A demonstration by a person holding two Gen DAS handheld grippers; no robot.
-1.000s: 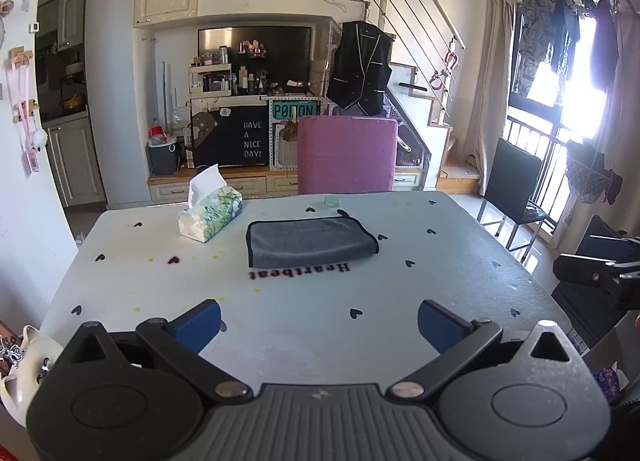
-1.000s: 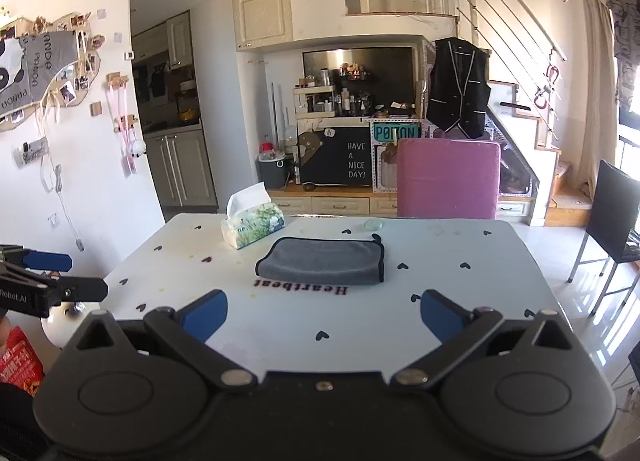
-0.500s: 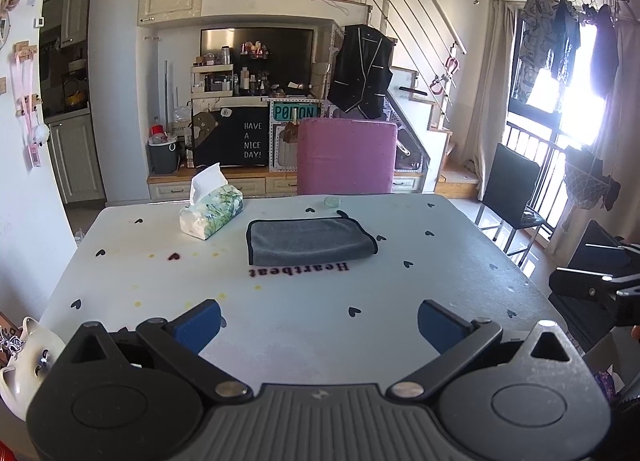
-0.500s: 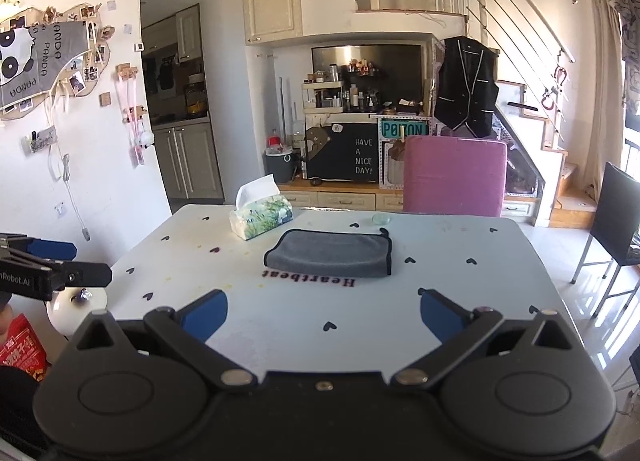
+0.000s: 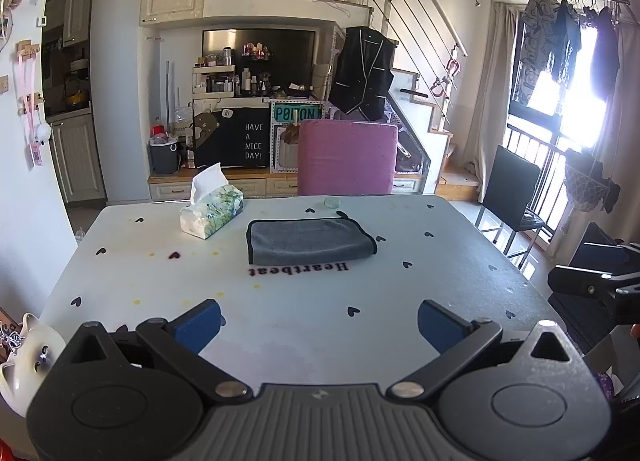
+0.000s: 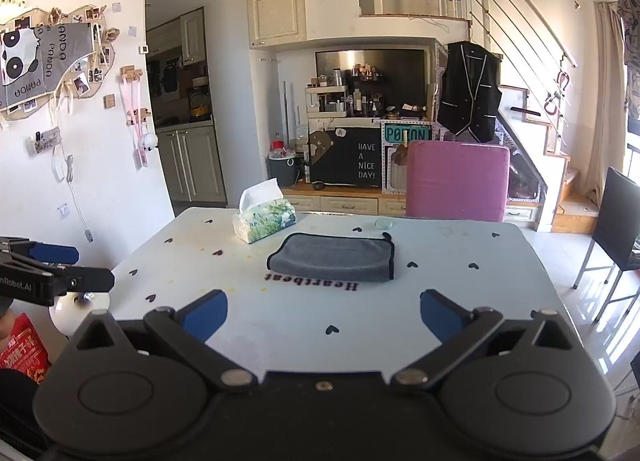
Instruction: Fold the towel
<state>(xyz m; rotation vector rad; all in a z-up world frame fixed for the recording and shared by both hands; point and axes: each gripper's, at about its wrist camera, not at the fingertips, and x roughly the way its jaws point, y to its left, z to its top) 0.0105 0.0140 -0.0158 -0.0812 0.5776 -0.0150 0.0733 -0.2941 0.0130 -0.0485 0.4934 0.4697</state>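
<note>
A grey towel [image 5: 310, 241] with dark trim lies folded into a flat rectangle on the white table [image 5: 280, 301], just beyond the word "Heartbeat"; it also shows in the right wrist view [image 6: 334, 257]. My left gripper [image 5: 318, 321] is open and empty, held back near the table's front edge, well short of the towel. My right gripper [image 6: 324, 311] is open and empty too, likewise near the front edge. The left gripper also shows at the left border of the right wrist view [image 6: 52, 273], and the right gripper at the right border of the left wrist view [image 5: 592, 281].
A tissue box [image 5: 212, 213] stands left of the towel. A small glass disc [image 5: 332, 203] lies behind it. A pink chair [image 5: 347, 157] is at the far edge, a black chair [image 5: 514, 197] to the right. A white cat-shaped jar [image 5: 28, 357] is at the front left.
Both grippers have drifted slightly, so the view shifts a little. The towel has not moved and both stay open.
</note>
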